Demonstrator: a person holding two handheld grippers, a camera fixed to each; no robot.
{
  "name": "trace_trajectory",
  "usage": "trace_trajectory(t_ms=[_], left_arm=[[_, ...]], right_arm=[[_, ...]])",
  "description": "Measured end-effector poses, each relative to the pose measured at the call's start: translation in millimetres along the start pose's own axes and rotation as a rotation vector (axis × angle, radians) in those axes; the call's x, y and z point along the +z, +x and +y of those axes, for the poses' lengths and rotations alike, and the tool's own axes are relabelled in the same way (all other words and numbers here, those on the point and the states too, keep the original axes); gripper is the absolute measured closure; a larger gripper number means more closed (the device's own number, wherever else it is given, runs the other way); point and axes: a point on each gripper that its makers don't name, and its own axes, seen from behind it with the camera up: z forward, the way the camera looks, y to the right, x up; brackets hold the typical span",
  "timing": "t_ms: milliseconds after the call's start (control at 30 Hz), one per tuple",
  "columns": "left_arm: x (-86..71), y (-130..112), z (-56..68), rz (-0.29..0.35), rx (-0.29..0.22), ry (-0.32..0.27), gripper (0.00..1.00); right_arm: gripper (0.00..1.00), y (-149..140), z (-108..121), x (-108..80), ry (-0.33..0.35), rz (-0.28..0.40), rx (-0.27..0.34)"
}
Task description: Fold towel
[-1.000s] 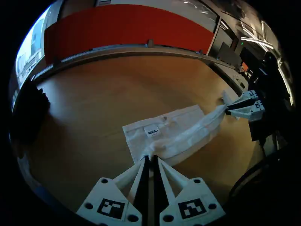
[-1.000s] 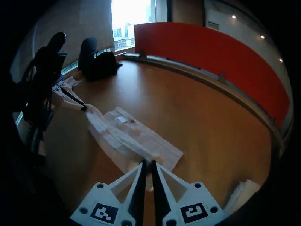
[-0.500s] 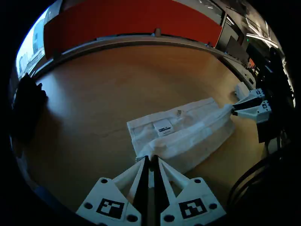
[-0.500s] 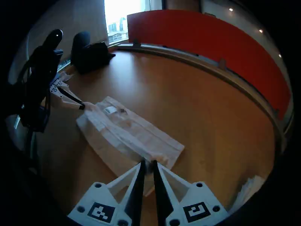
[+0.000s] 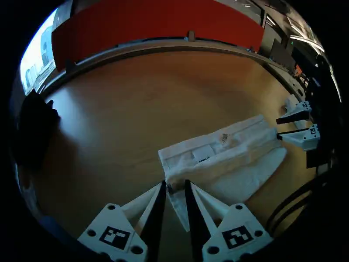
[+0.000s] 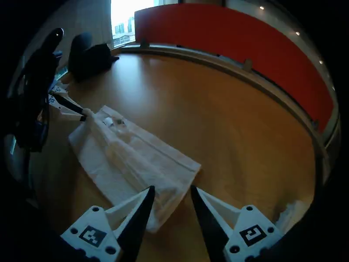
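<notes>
A white towel (image 5: 227, 150) lies folded lengthwise on the wooden table (image 5: 131, 100), a small label (image 5: 203, 153) facing up. In the left gripper view my left gripper (image 5: 175, 188) stands open at the towel's near end, a loose corner of cloth lying between its fingers. Across the towel, my right gripper (image 5: 279, 127) is open just off the far end. In the right gripper view the towel (image 6: 135, 155) runs away to the left; my right gripper (image 6: 171, 192) hangs wide open over its near end. The left gripper (image 6: 83, 114) sits at the far end.
A red partition (image 5: 152, 22) runs along the table's far edge. A dark bag (image 6: 91, 59) rests on the table near a window. A white stack (image 6: 290, 212) lies at the lower right in the right gripper view. A person's dark sleeve (image 6: 30, 100) is behind the left gripper.
Both grippers carried the lifted edge across and down onto the towel, then opened and let it go. The towel now lies flat in a narrower fold.
</notes>
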Motion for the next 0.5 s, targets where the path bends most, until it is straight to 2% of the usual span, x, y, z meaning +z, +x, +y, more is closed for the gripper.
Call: trace_trajectory(t_ms=[200,267,333,400,500], left_arm=[[3.2,4.1,-5.2,0.005,-0.001,0.014,0.48],[2.0,6.6,-8.7,0.011,-0.009,0.022,0.29],[0.4,8.3,-11.5,0.018,-0.019,0.027,0.15],[-1.4,9.6,-13.5,0.024,-0.03,0.029,0.0],[-4.8,11.1,-13.8,0.033,-0.038,0.026,0.0]], right_arm=[[0.11,5.7,7.6,1.4,-0.021,0.011,-0.004],[0.06,7.4,8.4,1.1,-0.023,0.016,-0.005],[0.01,8.7,9.2,0.7,-0.025,0.02,-0.008],[0.0,9.7,9.9,0.4,-0.027,0.024,-0.011],[0.0,9.9,9.1,0.2,-0.024,0.024,-0.016]])
